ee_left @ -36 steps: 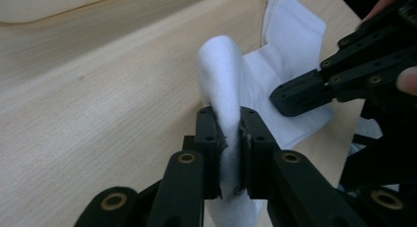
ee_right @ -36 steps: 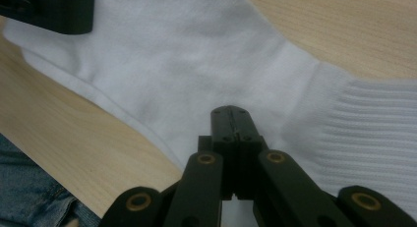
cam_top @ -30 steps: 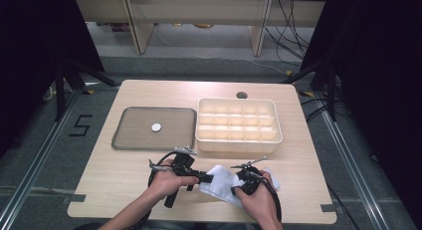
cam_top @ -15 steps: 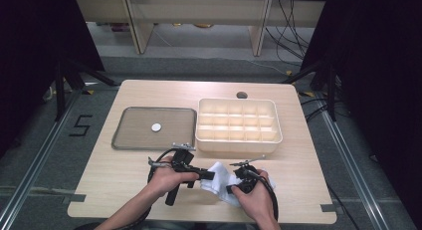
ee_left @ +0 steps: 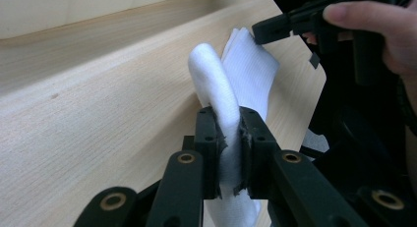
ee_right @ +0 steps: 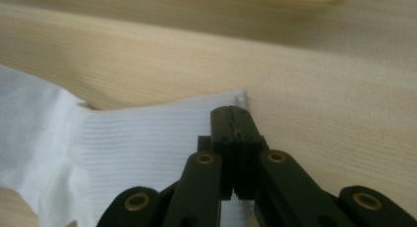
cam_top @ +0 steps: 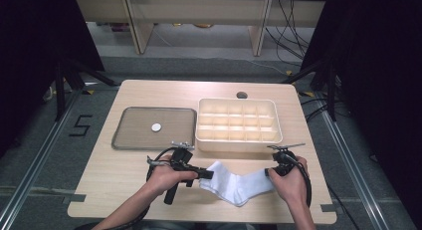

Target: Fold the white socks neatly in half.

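High view: sock (cam_top: 234, 184) stretched between tongs; left tongs (ee_left: 228, 133) clamp toe, right tongs (ee_right: 235, 120) seemingly pinch cuff.

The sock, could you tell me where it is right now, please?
In the high view the sock lies at the table's near edge, stretched between the left gripper and right gripper, just before the divided box.

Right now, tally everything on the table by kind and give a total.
White sock: 1
Grey tray: 1
Small white disc on the tray: 1
Cream compartment box: 1
Handheld tongs, left and right: 2
Total: 6
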The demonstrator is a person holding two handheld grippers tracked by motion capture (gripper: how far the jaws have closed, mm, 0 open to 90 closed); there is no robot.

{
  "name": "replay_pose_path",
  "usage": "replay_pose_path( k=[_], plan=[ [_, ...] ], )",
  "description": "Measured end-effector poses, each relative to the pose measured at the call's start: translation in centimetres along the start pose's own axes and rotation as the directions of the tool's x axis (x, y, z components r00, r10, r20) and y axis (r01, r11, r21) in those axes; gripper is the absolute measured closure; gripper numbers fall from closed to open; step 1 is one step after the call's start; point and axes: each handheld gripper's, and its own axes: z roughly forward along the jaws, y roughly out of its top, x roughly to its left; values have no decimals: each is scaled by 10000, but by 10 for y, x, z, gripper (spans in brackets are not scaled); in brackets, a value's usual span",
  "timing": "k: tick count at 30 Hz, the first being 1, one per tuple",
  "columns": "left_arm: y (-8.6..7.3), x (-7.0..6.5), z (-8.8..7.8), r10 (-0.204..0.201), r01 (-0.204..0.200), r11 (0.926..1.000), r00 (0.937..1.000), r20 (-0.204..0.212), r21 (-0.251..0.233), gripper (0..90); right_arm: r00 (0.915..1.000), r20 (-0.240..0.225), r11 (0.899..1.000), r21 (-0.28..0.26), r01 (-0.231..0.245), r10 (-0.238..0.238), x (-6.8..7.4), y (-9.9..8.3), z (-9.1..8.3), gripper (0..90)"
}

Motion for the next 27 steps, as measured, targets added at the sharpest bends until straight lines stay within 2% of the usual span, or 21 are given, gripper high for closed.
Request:
replay_pose_path(
  k=[1,2,5,6,7,9,10,11,14,15,16,19,21,23,27],
  plan=[
    [0,0,-1,26,-26,10000,10000,-89,41,800,10000,-28,10000,49,-30,30,-2,-1,1,900],
    [-1,0,0,-58,57,10000,9999,-100,-12,799,9999,148,9999,-112,-81,83,-3,-2,1,899],
    [0,0,-2,43,-41,9999,9998,-186,147,799,9993,372,9994,-330,-70,83,-3,-4,-3,900],
    [0,0,-2,91,-86,9998,9997,-225,202,800,9992,314,9988,-422,257,-244,-5,-4,-5,900],
    [0,0,-2,78,-74,9998,9998,-200,162,799,9991,413,9991,-424,19,-2,-3,-4,-5,900],
    [0,0,-2,53,-53,10000,10000,9,31,799,9983,515,9992,-281,281,-266,-5,-4,-5,900],
    [0,-1,-1,40,-41,9999,10000,-44,-92,799,9962,536,9973,-228,701,-688,-6,-5,-2,900],
    [1,-1,-1,26,-26,10000,10000,59,-32,799,9974,511,9986,-32,520,-518,-4,-6,-1,900],
    [1,-2,-1,-46,46,9998,10000,2,-174,799,9956,644,9976,104,679,-685,-2,-8,3,900],
    [2,-3,-2,-95,95,10000,9999,-123,6,799,9957,624,9976,112,676,-682,-2,-9,4,900],
    [2,-2,-3,-1,1,10000,9999,-126,-24,799,9964,603,9982,100,590,-595,0,-9,5,900],
    [3,-4,-2,-108,108,9997,9999,-9,-232,799,9948,684,9971,174,745,-755,5,-11,7,900],
    [3,-5,-3,-102,103,9996,9999,43,-264,799,9957,749,9985,56,541,-544,12,-11,8,900],
    [3,-6,-2,-95,98,9993,9999,73,-375,799,9954,763,9983,122,568,-576,14,-11,8,900],
    [4,-6,-2,-55,59,9995,9999,115,-300,799,9950,696,9974,100,710,-715,16,-12,9,900]
  ],
)
